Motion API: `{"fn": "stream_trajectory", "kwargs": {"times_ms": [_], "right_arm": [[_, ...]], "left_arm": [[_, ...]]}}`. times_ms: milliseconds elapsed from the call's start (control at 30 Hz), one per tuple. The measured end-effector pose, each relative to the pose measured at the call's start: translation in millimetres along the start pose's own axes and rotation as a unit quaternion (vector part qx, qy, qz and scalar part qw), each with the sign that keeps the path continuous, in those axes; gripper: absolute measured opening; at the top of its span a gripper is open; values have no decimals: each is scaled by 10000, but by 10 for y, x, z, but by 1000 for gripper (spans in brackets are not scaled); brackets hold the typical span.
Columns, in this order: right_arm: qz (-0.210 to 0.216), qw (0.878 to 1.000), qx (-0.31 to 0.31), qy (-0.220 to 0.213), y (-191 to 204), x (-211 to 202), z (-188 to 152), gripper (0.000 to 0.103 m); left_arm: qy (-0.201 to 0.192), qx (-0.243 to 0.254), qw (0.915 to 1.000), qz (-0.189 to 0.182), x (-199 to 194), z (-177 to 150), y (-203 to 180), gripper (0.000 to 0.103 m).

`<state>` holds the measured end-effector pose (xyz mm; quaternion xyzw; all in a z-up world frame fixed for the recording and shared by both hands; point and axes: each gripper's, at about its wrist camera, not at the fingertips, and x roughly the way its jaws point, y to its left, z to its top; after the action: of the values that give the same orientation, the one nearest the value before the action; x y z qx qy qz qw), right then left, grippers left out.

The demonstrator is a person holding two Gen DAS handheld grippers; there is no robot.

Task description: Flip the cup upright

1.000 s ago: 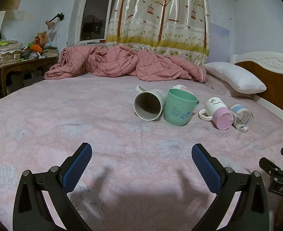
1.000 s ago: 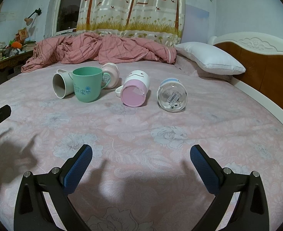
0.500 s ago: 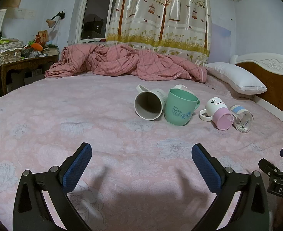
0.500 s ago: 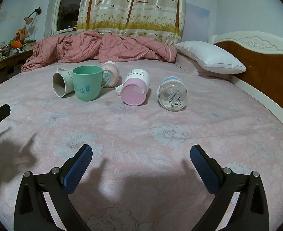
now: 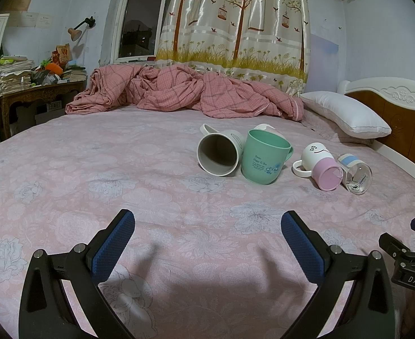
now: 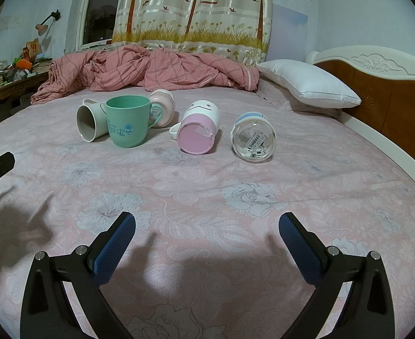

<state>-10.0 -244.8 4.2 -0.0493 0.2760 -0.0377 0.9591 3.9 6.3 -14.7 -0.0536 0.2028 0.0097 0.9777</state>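
Several cups sit mid-bed. A green mug [image 5: 264, 156] [image 6: 128, 121] stands upright. A white mug [image 5: 218, 154] [image 6: 89, 123] lies on its side, mouth toward me. A pale pink cup [image 6: 162, 107] lies behind the green one. A pink-and-white mug [image 5: 321, 166] [image 6: 199, 128] lies with its base toward me. A clear glass with a blue band [image 5: 354, 172] [image 6: 254, 137] lies beside it. My left gripper [image 5: 207, 243] and right gripper [image 6: 207, 240] are both open and empty, well short of the cups.
The cups rest on a pink floral bedsheet [image 5: 151, 197]. A crumpled pink quilt [image 5: 185, 93] lies at the far side, a white pillow [image 5: 345, 115] and wooden headboard [image 6: 391, 96] at the right. A cluttered desk [image 5: 38, 84] stands at the left.
Both views have shifted very slightly; the cups have not moved and both grippers stay open.
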Motion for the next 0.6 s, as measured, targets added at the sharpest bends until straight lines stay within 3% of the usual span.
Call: {"fn": "stream_trajectory", "kwargs": {"times_ms": [600], "right_arm": [[-72,9998,186,-28,-68,-26,-12,103]], "left_arm": [[11,-12,10000,9,-2,17,4,103]]}}
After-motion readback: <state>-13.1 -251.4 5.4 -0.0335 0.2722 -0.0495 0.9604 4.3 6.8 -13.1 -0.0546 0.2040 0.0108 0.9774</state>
